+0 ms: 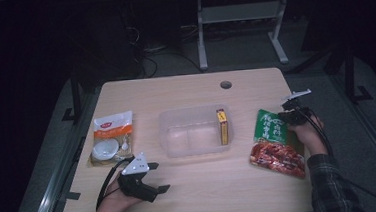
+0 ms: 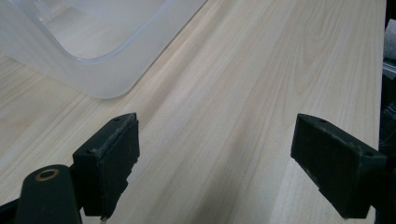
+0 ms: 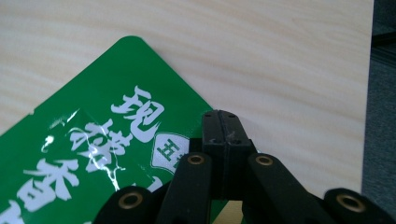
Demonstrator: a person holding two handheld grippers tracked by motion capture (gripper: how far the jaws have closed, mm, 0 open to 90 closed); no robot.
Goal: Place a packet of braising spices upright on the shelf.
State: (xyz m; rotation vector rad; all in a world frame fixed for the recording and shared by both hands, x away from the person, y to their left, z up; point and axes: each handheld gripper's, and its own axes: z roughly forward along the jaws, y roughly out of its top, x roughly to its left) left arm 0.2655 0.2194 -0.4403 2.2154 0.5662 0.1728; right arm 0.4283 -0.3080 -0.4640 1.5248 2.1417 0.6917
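At the table's right edge lies a green packet (image 1: pixel 269 126) with white lettering (image 3: pixel 93 140). My right gripper (image 1: pixel 287 116) is shut on that packet's right edge, its jaws pressed together (image 3: pixel 223 126). A red food packet (image 1: pixel 278 160) lies just in front of the green one. My left gripper (image 1: pixel 160 177) rests open near the front left of the table, nothing between its jaws (image 2: pixel 224 154). It points toward the front corner of a clear plastic bin (image 2: pixel 93 70).
The clear bin (image 1: pixel 164 135) stands mid-table with a yellow box (image 1: pixel 222 127) upright against its right wall. A white and orange packet (image 1: pixel 111 136) lies at the left. A cable hole (image 1: pixel 225 85) sits near the far edge. Bare wood (image 1: pixel 216 184) stretches along the front.
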